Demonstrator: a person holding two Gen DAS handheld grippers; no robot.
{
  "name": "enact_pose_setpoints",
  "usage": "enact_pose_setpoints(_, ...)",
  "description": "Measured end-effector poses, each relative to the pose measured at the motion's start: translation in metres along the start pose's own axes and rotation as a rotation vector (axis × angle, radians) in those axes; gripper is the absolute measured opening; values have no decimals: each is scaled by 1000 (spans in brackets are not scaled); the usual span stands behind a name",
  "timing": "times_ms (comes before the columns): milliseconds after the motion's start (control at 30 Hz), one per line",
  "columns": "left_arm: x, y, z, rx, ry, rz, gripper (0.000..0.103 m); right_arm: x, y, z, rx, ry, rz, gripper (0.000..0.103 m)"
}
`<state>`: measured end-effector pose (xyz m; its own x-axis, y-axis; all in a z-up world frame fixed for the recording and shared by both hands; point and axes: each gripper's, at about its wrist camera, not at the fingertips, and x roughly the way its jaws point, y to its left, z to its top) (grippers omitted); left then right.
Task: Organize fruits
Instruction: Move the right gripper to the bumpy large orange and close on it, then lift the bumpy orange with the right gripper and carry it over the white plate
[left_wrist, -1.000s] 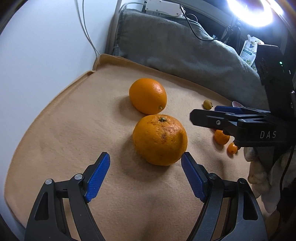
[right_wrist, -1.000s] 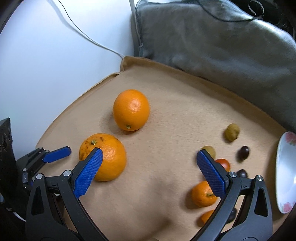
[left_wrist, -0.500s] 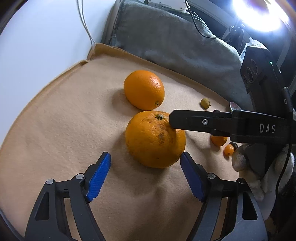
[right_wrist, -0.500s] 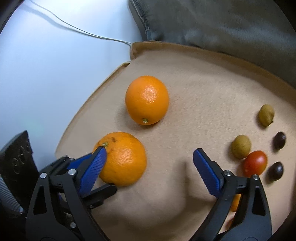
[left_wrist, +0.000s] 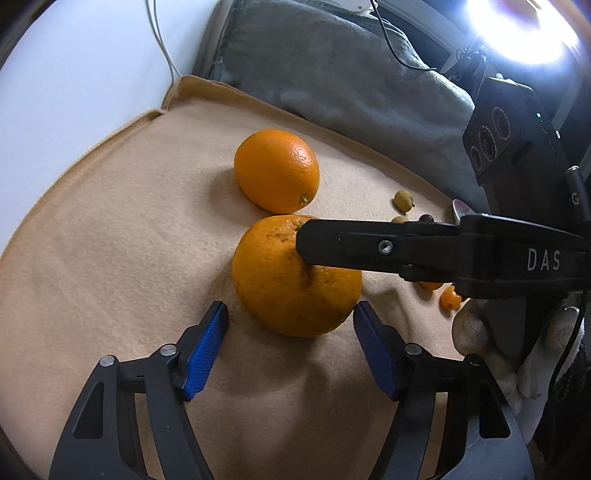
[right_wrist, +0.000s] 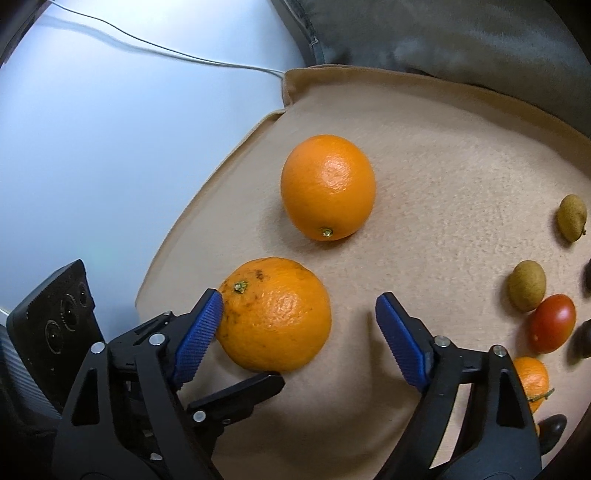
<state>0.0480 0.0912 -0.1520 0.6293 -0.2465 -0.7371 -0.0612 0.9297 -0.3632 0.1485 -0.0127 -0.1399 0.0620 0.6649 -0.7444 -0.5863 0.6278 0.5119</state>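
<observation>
Finger hiding speckled orange, plate mostly hidden

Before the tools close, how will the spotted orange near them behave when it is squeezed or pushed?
The spotted orange is round and lies free on the soft beige blanket, so it will probably roll if pushed from one side. Its peel looks firm and dimpled, so the ribbed blue pads should hold it without much slipping. It is big, so likely rather heavy.

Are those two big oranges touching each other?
Apart. The right wrist view shows bare cloth between the smooth orange and the speckled orange.
</observation>
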Motion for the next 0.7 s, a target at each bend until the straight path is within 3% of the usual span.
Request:
enact_pose_setpoints(233,1,-4,0,4,5,-9,61,4,-6,-2,39,20,71,76)
enact_pose_setpoints(333,0,-5,0,3,6,-9,61,5,-6,-2,46,24,103,64)
enact_pose_setpoints(700,-2,-14,-1,17,3,0,61,-10,1,-13,21,-8,71,64)
